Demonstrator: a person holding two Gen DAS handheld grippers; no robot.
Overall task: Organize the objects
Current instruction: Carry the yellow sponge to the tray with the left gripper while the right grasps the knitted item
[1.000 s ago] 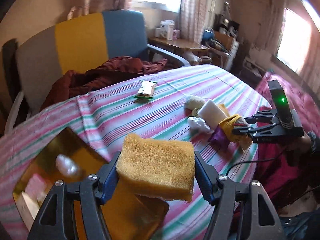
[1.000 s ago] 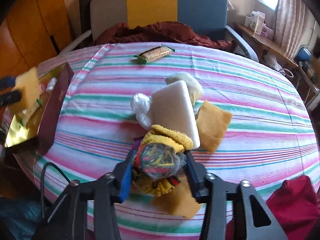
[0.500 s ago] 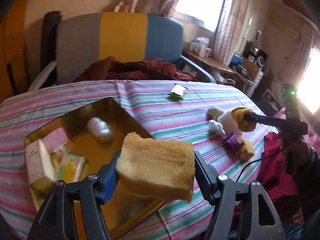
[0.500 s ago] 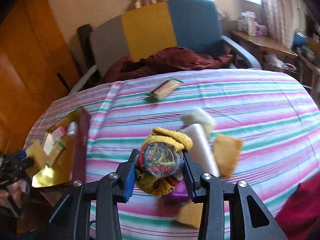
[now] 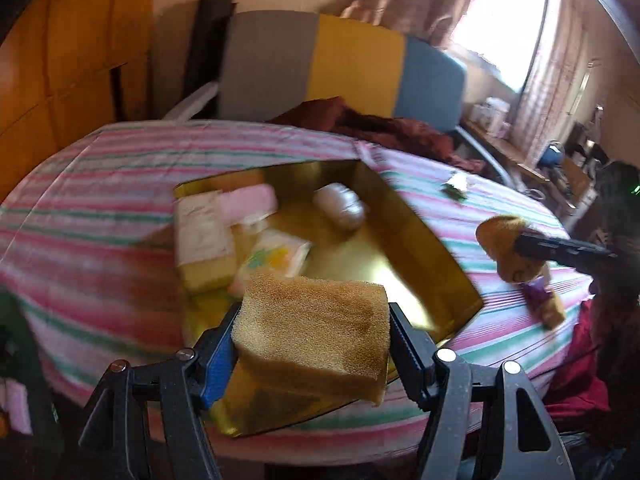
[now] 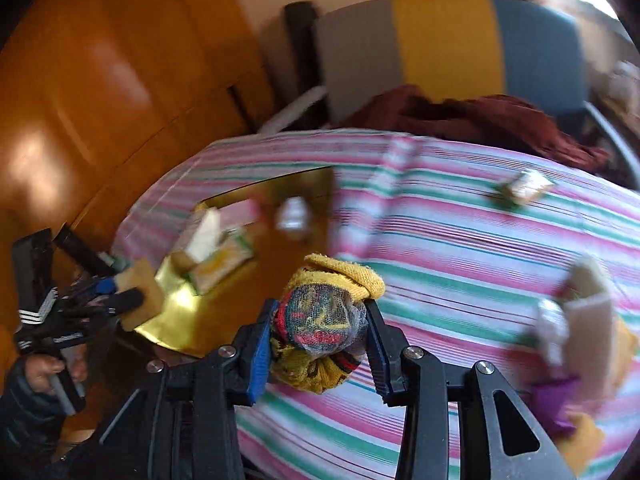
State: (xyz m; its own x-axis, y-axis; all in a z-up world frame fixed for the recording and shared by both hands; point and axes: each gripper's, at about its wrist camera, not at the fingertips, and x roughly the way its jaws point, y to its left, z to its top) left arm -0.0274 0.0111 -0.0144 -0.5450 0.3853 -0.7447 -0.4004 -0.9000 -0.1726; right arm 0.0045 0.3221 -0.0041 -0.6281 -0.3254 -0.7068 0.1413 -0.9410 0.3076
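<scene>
My left gripper (image 5: 312,344) is shut on a yellow sponge (image 5: 316,328) and hangs over the near corner of the gold box (image 5: 424,248). The box holds a tissue pack (image 5: 276,258), a pink bar (image 5: 248,202), a cream carton (image 5: 202,236) and a silvery wrapped lump (image 5: 340,206). My right gripper (image 6: 320,340) is shut on a rolled yellow sock bundle (image 6: 324,320), lifted above the striped tablecloth beside the box (image 6: 224,312). The left gripper (image 6: 120,300) with its sponge (image 6: 142,294) shows at the left of the right wrist view; the sock bundle (image 5: 508,248) shows at the right of the left wrist view.
A striped cloth (image 6: 460,240) covers the round table. A snack bar (image 6: 524,188) lies far back. A white block (image 6: 588,304), orange pads and a purple item (image 6: 556,400) sit at the right. A grey, yellow and blue chair (image 5: 340,64) with dark red cloth (image 5: 380,124) stands behind.
Both grippers swung left toward the gold box with their loads. The sock bundle lifted off the pile, and the sponge now hangs over the box's near corner.
</scene>
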